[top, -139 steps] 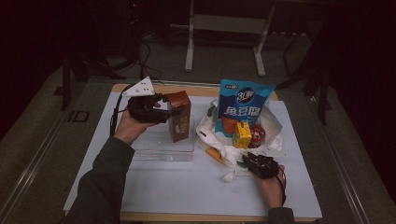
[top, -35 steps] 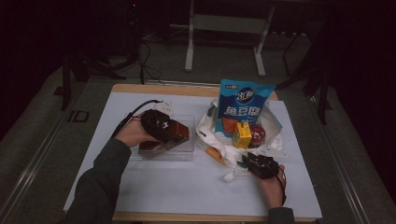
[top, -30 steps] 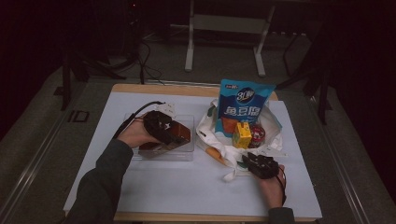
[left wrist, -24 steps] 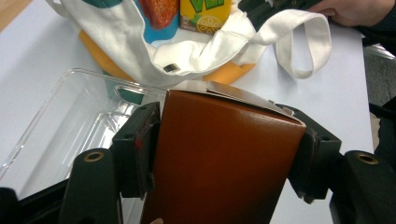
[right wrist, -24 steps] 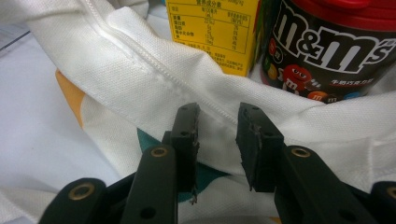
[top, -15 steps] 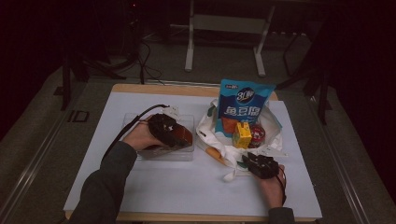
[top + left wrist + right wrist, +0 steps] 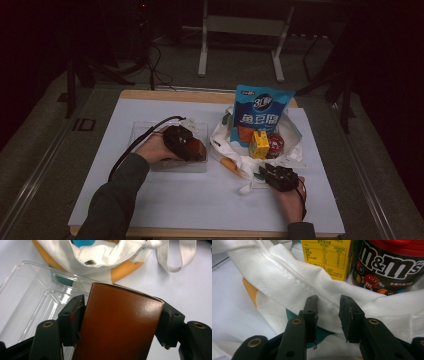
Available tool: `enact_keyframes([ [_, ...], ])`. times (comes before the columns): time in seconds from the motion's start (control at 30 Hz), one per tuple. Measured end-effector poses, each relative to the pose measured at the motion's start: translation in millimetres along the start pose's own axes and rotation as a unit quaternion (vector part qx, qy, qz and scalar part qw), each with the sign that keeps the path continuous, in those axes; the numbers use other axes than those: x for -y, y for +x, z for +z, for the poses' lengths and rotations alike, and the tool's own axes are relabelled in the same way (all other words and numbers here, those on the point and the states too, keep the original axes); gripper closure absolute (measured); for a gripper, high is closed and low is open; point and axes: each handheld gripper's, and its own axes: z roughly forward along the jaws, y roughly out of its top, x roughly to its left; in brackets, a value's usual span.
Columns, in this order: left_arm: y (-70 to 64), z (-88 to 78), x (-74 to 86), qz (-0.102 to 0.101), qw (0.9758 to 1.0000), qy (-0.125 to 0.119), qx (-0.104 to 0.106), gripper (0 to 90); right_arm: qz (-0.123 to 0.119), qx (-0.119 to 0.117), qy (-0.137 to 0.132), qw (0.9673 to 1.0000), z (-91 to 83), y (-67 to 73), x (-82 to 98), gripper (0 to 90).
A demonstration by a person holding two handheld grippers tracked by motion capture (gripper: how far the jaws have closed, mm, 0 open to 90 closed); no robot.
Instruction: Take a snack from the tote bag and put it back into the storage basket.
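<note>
While your left tool [image 7: 192, 148] sits over the clear tray [image 7: 145, 131], the brown box [image 7: 117, 325] lies between its jaws. In the left gripper view, the pads flank the box's two sides: the left pad meets the box edge, the right pad sits close against the far side. Contact pressure cannot be judged for sure, but the box looks clamped, with the jaws standing wide across its width. From the high view, the box lies low at the tray's right end, partly covered by your left hand [image 7: 155, 147].

Your right tool [image 7: 272, 173] rests at the near edge of the white bag [image 7: 235, 155]. In the right gripper view, its jaws stand partly apart with a fold of bag cloth [image 7: 328, 303] running through the gap; the pads appear to pinch that hem, though the cloth bulges between them.

Inside the bag: blue snack pouch [image 7: 260, 112] upright at the back, yellow carton [image 7: 259, 145] in front of it, M&M's tub [image 7: 389, 265] just beside the carton on its right. Orange and teal patches show on the bag's outer face.

Bag and tray sit side by side on the bench [image 7: 200, 200], near each other, not touching as far as you can tell.
</note>
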Motion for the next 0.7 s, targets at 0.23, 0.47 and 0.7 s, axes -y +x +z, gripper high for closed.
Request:
enact_keyframes([
  [0.23,-0.4,1.5,0.0,-0.005,1.0,0.0,0.003,32.4,0.0,-0.001,0.0,1.0,0.0,-0.1,0.0,67.8],
  [0.47,-1.4,8.5,0.0,-0.013,0.9999,0.008,0.006,30.7,0.001,-0.001,0.0,1.0,0.0,-0.2,0.0,67.7],
  [0.7,-4.8,13.1,-1.1,-0.011,0.9999,0.011,-0.004,29.2,0.001,-0.002,0.0,1.0,0.0,-0.4,0.0,67.7],
])
